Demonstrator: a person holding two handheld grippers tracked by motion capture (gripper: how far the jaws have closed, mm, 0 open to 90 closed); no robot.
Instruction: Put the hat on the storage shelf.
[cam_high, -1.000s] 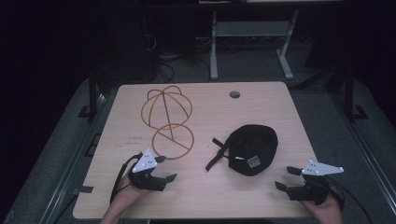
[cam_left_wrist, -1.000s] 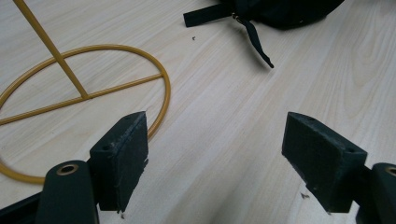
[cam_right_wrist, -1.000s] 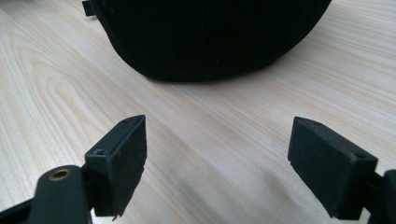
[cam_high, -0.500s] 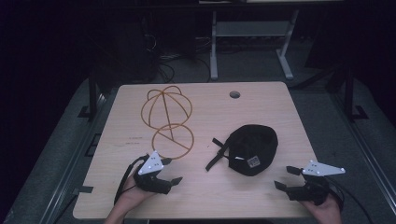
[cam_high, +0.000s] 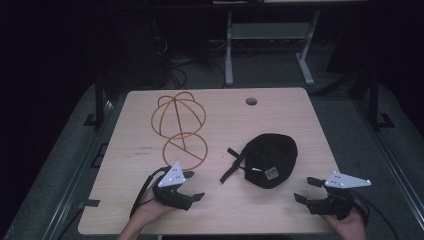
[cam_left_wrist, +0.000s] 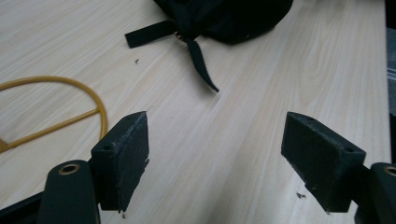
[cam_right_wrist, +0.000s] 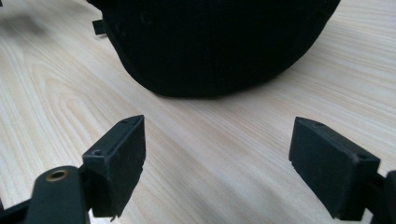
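A black cap (cam_high: 270, 159) lies on the wooden table (cam_high: 220, 120), right of centre, its strap (cam_high: 231, 165) trailing to the left. A yellow wire frame (cam_high: 179, 127) of rings lies at the left centre. My left gripper (cam_high: 194, 185) rests near the front left edge, open, aimed at the cap's strap (cam_left_wrist: 198, 56), with the wire ring (cam_left_wrist: 60, 105) just to its left. My right gripper (cam_high: 305, 190) sits near the front right edge, open and empty, facing the cap (cam_right_wrist: 210, 42) close ahead.
A round cable hole (cam_high: 251, 101) sits at the table's far edge. Beyond the table stand a metal stand (cam_high: 265, 40) and cables on a dark floor. Bare wood lies between the grippers.
My left gripper has shifted a little to the right and towards the front edge. The right gripper, the cap and the wire frame stay in place.
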